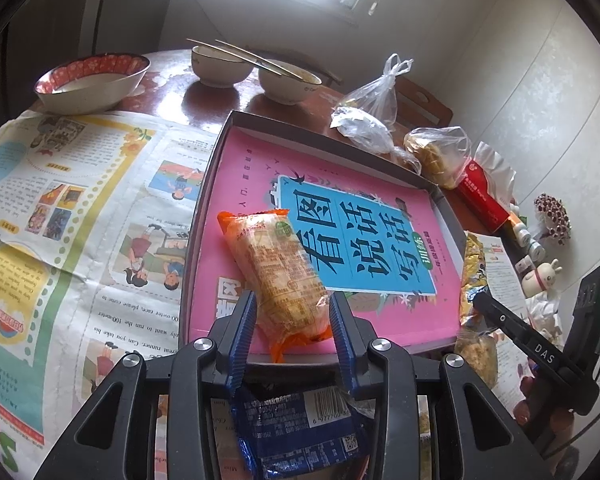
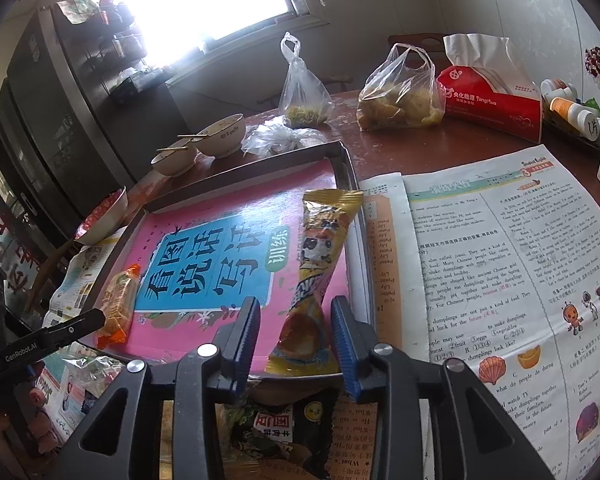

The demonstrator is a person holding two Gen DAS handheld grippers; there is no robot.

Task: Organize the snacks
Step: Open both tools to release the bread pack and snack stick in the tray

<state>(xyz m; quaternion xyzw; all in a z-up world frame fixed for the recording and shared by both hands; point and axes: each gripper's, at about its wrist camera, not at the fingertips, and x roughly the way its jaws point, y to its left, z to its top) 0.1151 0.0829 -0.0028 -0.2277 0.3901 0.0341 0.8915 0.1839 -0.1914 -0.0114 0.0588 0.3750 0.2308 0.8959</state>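
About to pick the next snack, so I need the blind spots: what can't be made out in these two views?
- Blue packet, left wrist view: partly hidden by the left tongs.
- Dark packet, right wrist view: partly hidden by the right tongs.
- Left tongs' contact with the orange packet: unclear.
- Bowl contents: glare.

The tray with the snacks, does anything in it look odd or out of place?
Yes. The tray holds a pink book, and the orange snack pack and yellow snack pack lie askew on its cover.

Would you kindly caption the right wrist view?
Right gripper open around a yellow snack packet lying in the grey tray.
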